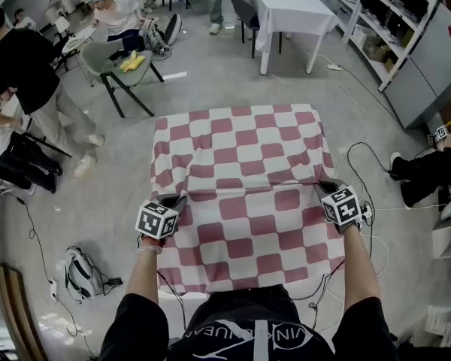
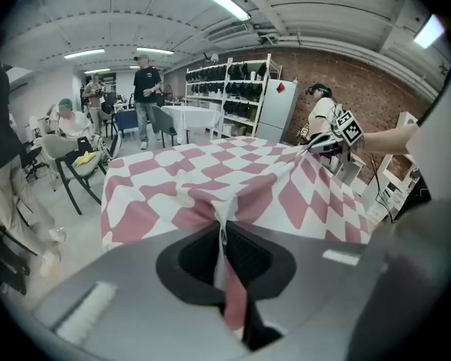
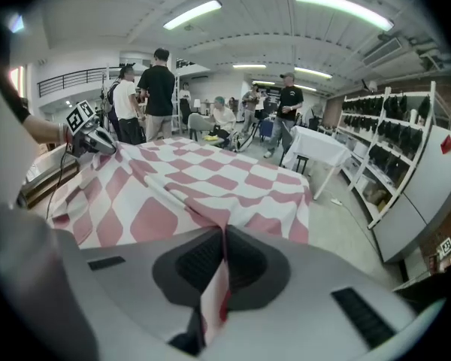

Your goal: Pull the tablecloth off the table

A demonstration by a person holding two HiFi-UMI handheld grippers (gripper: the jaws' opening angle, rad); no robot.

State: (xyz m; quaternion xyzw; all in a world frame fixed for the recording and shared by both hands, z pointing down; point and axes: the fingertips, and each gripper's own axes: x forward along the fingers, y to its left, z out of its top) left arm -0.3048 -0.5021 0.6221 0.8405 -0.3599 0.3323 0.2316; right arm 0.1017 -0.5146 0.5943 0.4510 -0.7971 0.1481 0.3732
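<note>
The left hand-held gripper [image 1: 174, 200] and right hand-held gripper [image 1: 325, 186] each pinch a thin cloth [image 1: 240, 156] fold, which an uneven tug could pull free.

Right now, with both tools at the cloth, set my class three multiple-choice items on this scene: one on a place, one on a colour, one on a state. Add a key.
1. Where does the white-covered table stand?
A. Beyond the far end of the tablecloth
B. Beside the person's left elbow
C. Under the tablecloth

2. What colours are the tablecloth's checks?
A. Blue and yellow
B. Green and black
C. Red and white

3. How are the left tool and the right tool?
A. Both open, clear of the cloth
B. Both shut on the tablecloth
C. Left shut, right open

Key:
1 A: it shows at the top of the head view, past the cloth's far edge.
2 C: the checks look the same in all three views.
3 B: each gripper view shows cloth pinched between closed jaws.
</note>
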